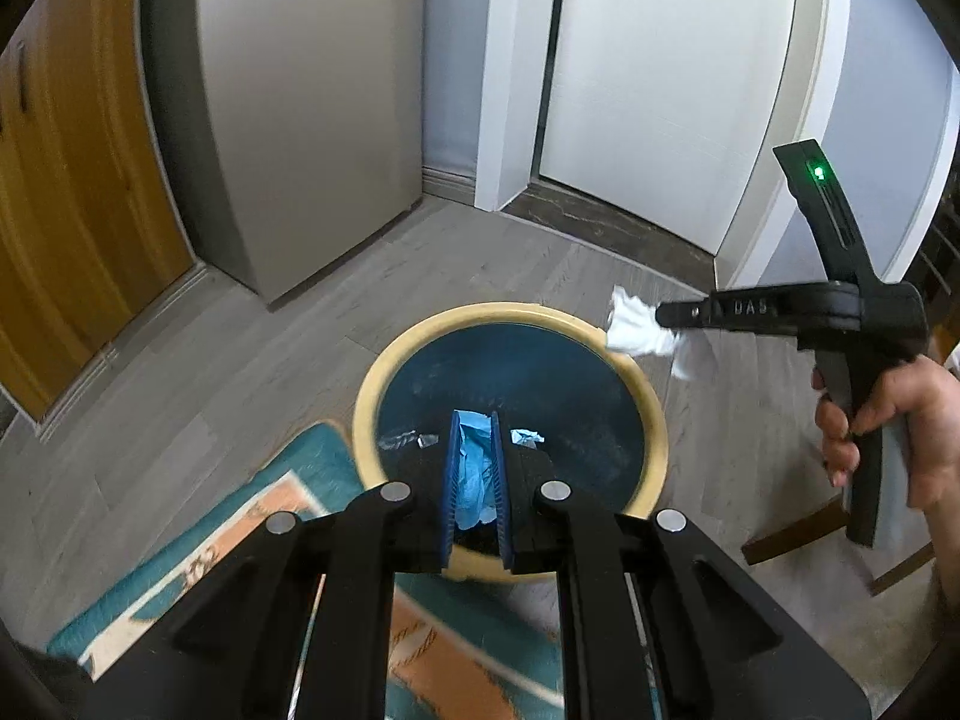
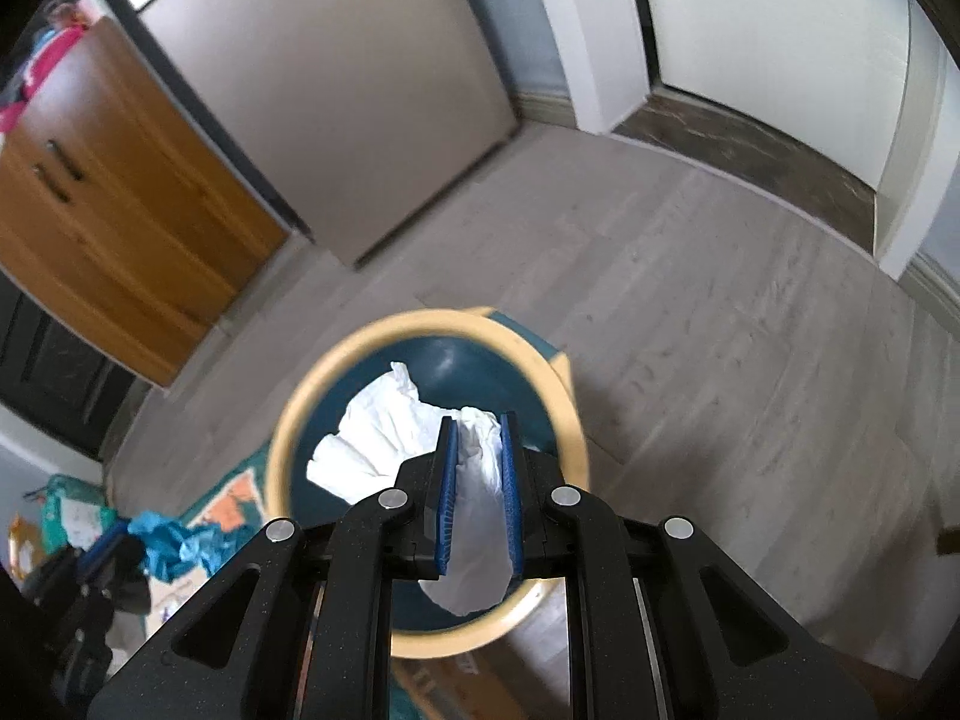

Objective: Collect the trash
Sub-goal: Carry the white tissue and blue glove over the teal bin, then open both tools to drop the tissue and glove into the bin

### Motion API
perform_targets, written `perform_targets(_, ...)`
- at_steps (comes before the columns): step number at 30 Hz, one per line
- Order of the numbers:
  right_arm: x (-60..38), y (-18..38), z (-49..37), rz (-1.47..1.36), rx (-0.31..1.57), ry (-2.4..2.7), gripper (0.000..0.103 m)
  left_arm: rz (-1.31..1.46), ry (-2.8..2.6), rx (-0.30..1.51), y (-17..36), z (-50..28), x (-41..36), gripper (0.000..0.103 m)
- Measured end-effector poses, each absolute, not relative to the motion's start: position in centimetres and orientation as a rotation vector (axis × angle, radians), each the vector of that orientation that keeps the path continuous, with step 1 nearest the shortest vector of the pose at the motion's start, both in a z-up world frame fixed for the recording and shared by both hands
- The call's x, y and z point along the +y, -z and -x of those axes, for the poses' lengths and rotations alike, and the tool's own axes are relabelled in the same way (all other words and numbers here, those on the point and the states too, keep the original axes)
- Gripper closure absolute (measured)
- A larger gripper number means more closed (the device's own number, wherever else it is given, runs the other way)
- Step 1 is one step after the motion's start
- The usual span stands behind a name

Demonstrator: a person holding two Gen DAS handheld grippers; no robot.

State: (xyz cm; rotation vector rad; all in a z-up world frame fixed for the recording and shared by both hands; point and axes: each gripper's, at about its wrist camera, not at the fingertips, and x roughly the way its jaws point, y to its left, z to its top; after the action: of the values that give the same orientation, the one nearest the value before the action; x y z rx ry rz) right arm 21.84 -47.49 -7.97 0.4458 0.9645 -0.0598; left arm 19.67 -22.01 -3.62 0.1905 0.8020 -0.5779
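Delivery step. Left gripper (image 1: 477, 480) clamps crumpled blue trash (image 1: 471, 468); right gripper (image 2: 478, 492) clamps white tissue (image 2: 384, 432). Both hang over the yellow-rimmed bin (image 1: 366, 408). Next: part jaws, drop both inside.

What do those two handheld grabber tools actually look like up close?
Both are matte black plastic. The left gripper and right gripper each have two ribbed blue pads, forked linkages and round silver pivot pins. The right one has a pistol-style handle, a green light and raised "DAS" lettering.
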Motion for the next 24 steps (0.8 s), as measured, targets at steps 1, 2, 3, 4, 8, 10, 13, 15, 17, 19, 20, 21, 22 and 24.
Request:
perform_targets(1,-47.3,8.4,-21.8,-0.455,0.976,0.060,0.088,-0.201,0.576,0.805,3.9,-20.0,-22.7,0.093)
perform_targets(2,-47.1,8.8,-21.8,-0.462,0.988,0.062,0.088,-0.206,0.575,0.808,4.2,-20.3,-23.1,0.093)
perform_targets(3,-46.8,9.1,-21.9,-0.464,0.998,0.062,0.088,-0.214,0.571,0.815,4.7,-20.8,-23.7,0.093)
perform_targets(4,-46.7,9.2,-22.0,-0.461,1.003,0.059,0.088,-0.219,0.565,0.821,5.0,-21.1,-23.9,0.093)
perform_targets(8,-45.6,9.8,-22.8,-0.422,1.023,0.039,0.088,-0.227,0.533,0.851,6.3,-22.7,-24.4,0.093)
perform_targets(10,-45.3,10.0,-22.9,-0.419,1.023,0.032,0.088,-0.238,0.520,0.856,7.0,-23.4,-24.4,0.093)
perform_targets(13,-44.9,10.3,-23.2,-0.430,1.015,0.016,0.084,-0.239,0.500,0.860,7.5,-23.9,-24.1,0.093)
perform_targets(15,-44.6,10.2,-23.3,-0.430,1.013,0.004,0.082,-0.226,0.487,0.866,7.8,-24.3,-23.8,0.093)
perform_targets(17,-44.3,10.0,-23.4,-0.419,1.001,0.004,0.076,-0.221,0.475,0.867,7.9,-24.4,-23.5,0.093)
perform_targets(19,-44.0,9.7,-23.5,-0.416,0.990,0.005,0.065,-0.220,0.469,0.873,8.0,-24.2,-23.2,0.093)
perform_targets(20,-44.0,9.6,-23.6,-0.417,0.987,0.006,0.061,-0.222,0.467,0.875,8.0,-24.1,-23.2,0.092)
perform_targets(21,-43.9,9.5,-23.6,-0.419,0.985,0.008,0.060,-0.222,0.466,0.876,8.0,-24.1,-23.1,0.091)
perform_targets(22,-43.8,9.3,-23.6,-0.421,0.984,0.008,0.056,-0.220,0.465,0.877,7.9,-24.0,-23.0,0.090)
perform_targets(24,-43.6,9.2,-23.6,-0.419,0.982,0.006,0.051,-0.213,0.460,0.878,7.5,-24.0,-22.6,0.077)
